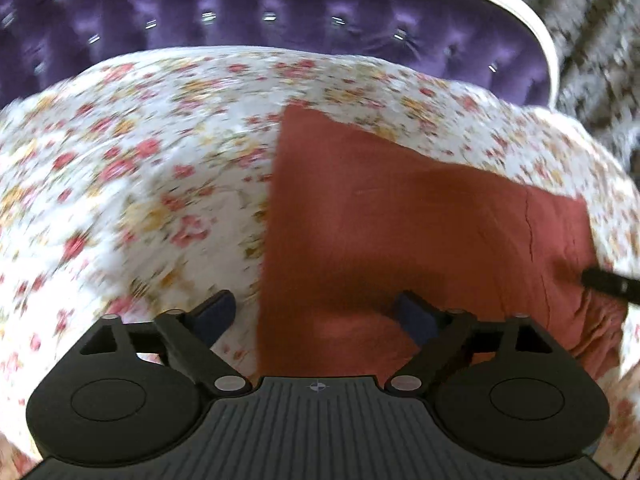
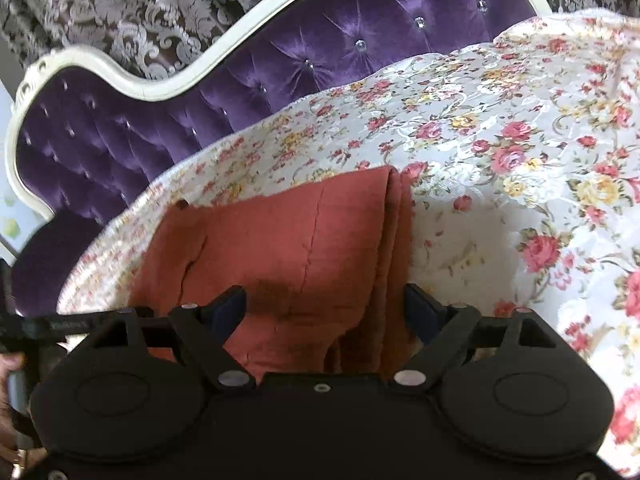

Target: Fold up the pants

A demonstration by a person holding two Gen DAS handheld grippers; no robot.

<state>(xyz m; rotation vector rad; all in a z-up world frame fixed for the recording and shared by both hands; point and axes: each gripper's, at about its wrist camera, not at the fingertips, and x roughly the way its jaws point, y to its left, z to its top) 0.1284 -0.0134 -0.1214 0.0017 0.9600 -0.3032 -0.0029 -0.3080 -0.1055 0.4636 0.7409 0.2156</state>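
Observation:
Rust-red pants [image 1: 400, 220] lie folded flat on a floral bedspread [image 1: 140, 160]. My left gripper [image 1: 316, 312] is open above their near left edge, one finger over the spread and one over the cloth. In the right wrist view the pants [image 2: 280, 240] show stacked layers along their right side. My right gripper [image 2: 326, 304] is open and straddles that layered edge. A dark tip of the right gripper [image 1: 608, 280] shows at the right edge of the left wrist view.
A purple tufted headboard [image 2: 280, 72] with a white frame [image 2: 120, 76] stands behind the bed. Patterned curtains [image 2: 140, 12] hang beyond it. The floral spread [image 2: 520, 140] stretches out to the right of the pants.

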